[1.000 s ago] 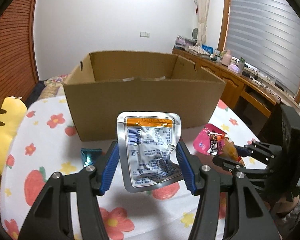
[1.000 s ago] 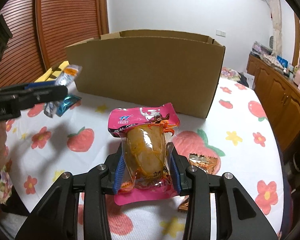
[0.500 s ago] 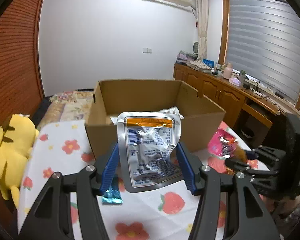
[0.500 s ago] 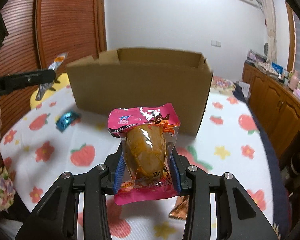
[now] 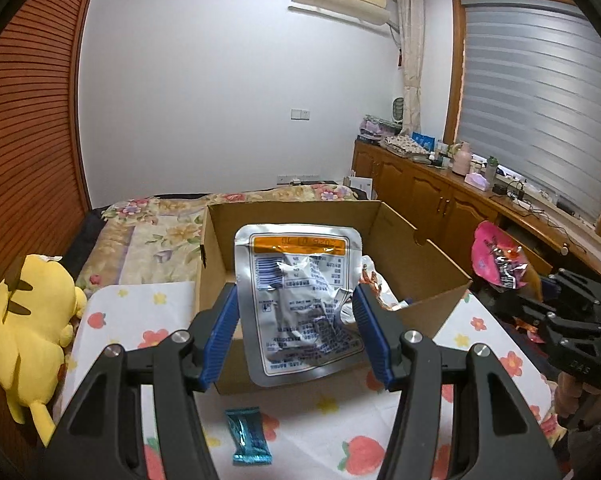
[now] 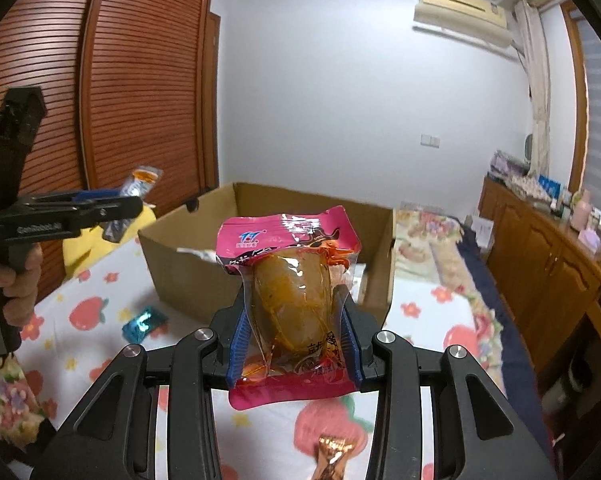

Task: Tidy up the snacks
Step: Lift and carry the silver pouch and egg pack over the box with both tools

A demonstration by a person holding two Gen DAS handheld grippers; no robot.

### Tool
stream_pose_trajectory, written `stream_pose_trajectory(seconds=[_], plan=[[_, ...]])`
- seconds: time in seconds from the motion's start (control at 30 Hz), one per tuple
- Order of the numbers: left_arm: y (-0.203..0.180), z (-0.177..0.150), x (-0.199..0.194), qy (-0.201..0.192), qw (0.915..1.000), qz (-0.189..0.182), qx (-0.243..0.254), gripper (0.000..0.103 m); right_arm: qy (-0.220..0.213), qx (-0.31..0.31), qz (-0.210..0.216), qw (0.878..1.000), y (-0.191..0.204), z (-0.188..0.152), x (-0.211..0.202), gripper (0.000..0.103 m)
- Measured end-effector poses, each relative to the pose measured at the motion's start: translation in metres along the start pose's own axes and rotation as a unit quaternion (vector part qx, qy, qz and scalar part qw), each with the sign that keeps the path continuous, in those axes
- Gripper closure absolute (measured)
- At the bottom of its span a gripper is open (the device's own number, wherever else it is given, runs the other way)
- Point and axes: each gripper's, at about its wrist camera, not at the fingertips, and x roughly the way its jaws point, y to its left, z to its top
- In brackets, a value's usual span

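Snacks are rising: I'm gripping the crinkled silver foil pouch (image 5: 300, 300) left, the pink plastic-wrapped snack (image 6: 292, 300) right, now above the open cardboard box (image 5: 416, 280), nearing release.

A yellow plush toy (image 5: 28, 320) lies beside the floral tablecloth (image 5: 140, 320); wooden cabinets (image 5: 428, 196) line the wall.

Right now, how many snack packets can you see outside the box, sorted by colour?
Silver: 1, the silver pouch held in the left gripper
Pink: 1, the pink packet held in the right gripper
Teal: 1, the teal packet lying on the tablecloth
Copper: 1, the copper-coloured wrapper on the cloth
Total: 4
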Motion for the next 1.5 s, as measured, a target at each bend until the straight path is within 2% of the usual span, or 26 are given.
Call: stream_pose_trajectory(seconds=[0.27, 0.5, 0.9, 1.03, 1.27, 1.3, 1.5], plan=[[0.000, 0.015, 0.031, 0.022, 0.9997, -0.007, -0.003, 0.046, 0.003, -0.013, 0.003, 1.000, 0.007, 0.008, 0.008, 0.064], [0.003, 0.009, 0.055, 0.052, 0.9986, -0.007, -0.010, 0.046, 0.015, -0.015, 0.003, 1.000, 0.005, 0.011, 0.019, 0.064], [0.003, 0.002, 0.074, 0.073, 0.9972, -0.011, -0.014, 0.044, 0.043, 0.014, -0.005, 0.999, -0.011, 0.018, 0.056, 0.064], [0.002, 0.000, 0.074, 0.074, 0.9969, -0.013, -0.023, 0.044, 0.058, 0.036, 0.010, 0.998, -0.012, 0.023, 0.075, 0.064], [0.001, 0.001, 0.071, 0.070, 0.9974, -0.002, -0.018, 0.031, 0.077, 0.050, 0.006, 0.996, -0.010, 0.024, 0.101, 0.064], [0.000, 0.001, 0.069, 0.067, 0.9976, -0.001, -0.017, 0.025, 0.079, 0.050, 0.006, 0.996, -0.011, 0.024, 0.103, 0.064], [-0.001, 0.001, 0.052, 0.042, 0.9991, 0.001, -0.004, 0.022, 0.079, 0.036, 0.000, 0.996, -0.004, 0.028, 0.109, 0.063]])
